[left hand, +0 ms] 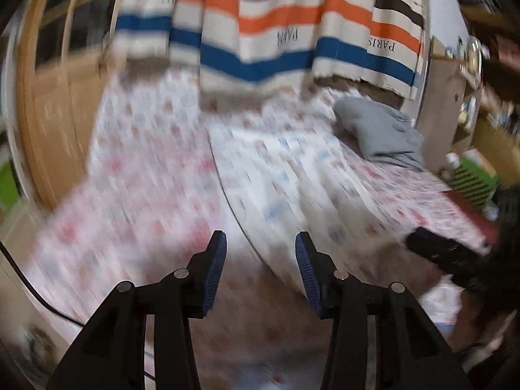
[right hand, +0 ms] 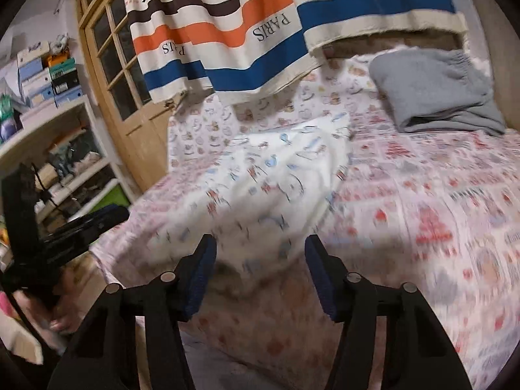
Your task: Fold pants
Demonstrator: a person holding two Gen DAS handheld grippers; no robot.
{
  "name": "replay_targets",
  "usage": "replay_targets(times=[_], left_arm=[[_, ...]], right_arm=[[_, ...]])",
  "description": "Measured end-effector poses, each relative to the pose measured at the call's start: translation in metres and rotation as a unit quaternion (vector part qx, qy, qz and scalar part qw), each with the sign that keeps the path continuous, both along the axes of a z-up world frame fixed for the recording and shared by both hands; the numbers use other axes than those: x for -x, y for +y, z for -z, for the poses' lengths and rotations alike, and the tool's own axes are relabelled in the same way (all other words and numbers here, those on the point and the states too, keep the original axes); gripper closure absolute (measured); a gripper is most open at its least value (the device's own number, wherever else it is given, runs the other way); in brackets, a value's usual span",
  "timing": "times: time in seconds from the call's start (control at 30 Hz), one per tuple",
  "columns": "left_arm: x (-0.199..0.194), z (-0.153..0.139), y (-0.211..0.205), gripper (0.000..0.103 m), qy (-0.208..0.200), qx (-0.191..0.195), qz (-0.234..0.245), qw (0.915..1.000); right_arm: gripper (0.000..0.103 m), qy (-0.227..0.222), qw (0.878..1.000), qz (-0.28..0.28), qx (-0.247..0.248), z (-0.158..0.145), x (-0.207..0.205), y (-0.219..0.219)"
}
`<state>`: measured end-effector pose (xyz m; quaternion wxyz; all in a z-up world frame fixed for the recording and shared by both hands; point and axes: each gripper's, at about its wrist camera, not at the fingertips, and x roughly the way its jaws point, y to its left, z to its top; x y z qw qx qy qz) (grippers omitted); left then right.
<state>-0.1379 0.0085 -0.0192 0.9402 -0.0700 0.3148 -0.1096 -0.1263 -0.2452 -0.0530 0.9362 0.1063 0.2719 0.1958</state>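
Note:
White pants with a blue and red print (left hand: 276, 169) lie spread on the bed's patterned sheet (left hand: 136, 201); they also show in the right wrist view (right hand: 269, 175). My left gripper (left hand: 260, 260) is open and empty, hovering above the near end of the pants. My right gripper (right hand: 260, 260) is open and empty, also just above the pants' near end. The right gripper's body shows at the right of the left wrist view (left hand: 455, 256), and the left gripper's body at the left of the right wrist view (right hand: 65, 234). Both views are motion-blurred.
A folded grey garment (right hand: 438, 94) lies at the bed's far right (left hand: 383, 130). A striped cloth (right hand: 260, 26) hangs behind the bed. A wooden door (right hand: 123, 74) and shelves with boxes (right hand: 48, 97) stand to the left.

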Motion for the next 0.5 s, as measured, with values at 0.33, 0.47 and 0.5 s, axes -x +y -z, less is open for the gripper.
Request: replay_targets(times=[0.33,0.47,0.5], left_arm=[[0.004,0.021,-0.001,0.07,0.065,0.149,0.066,0.9846],[-0.006,0.013,-0.005,0.092,0.06,0.135,0.053,0.9876],[-0.007,0.009,-0.005,0.093,0.055,0.137,0.056,0.9875]], right_arm=[[0.061,-0.064,0.995,-0.042,0.066,0.012,0.039,0.047],[0.061,-0.066,0.994,-0.047,0.067,0.015,0.041,0.058],[0.061,-0.069,0.994,-0.045,0.071,0.016,0.042,0.06]])
